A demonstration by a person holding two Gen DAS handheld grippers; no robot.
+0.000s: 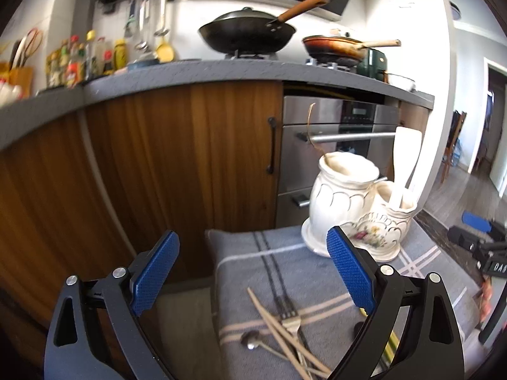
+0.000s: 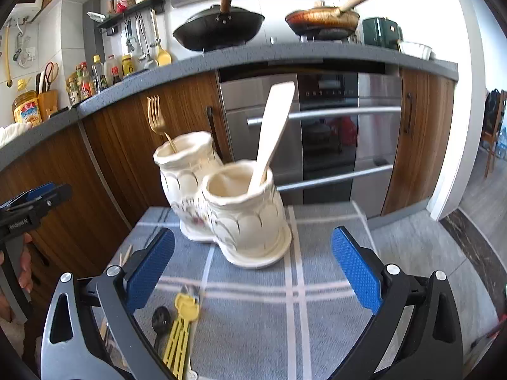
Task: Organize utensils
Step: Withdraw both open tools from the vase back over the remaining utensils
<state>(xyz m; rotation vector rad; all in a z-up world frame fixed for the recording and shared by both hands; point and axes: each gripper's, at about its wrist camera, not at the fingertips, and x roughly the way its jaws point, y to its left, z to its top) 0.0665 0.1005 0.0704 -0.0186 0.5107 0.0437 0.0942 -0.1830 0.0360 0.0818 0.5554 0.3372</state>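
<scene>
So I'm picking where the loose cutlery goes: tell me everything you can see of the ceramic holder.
The holder is cream glazed ceramic: two round pots joined side by side on one rimmed base, with scalloped relief and a small flower motif where they meet. It stands upright at the far end of the grey striped cloth, in front of the oven. The taller pot holds a gold fork, tines up; the lower one holds a pale spatula, leaning. Neither gripper touches it.
</scene>
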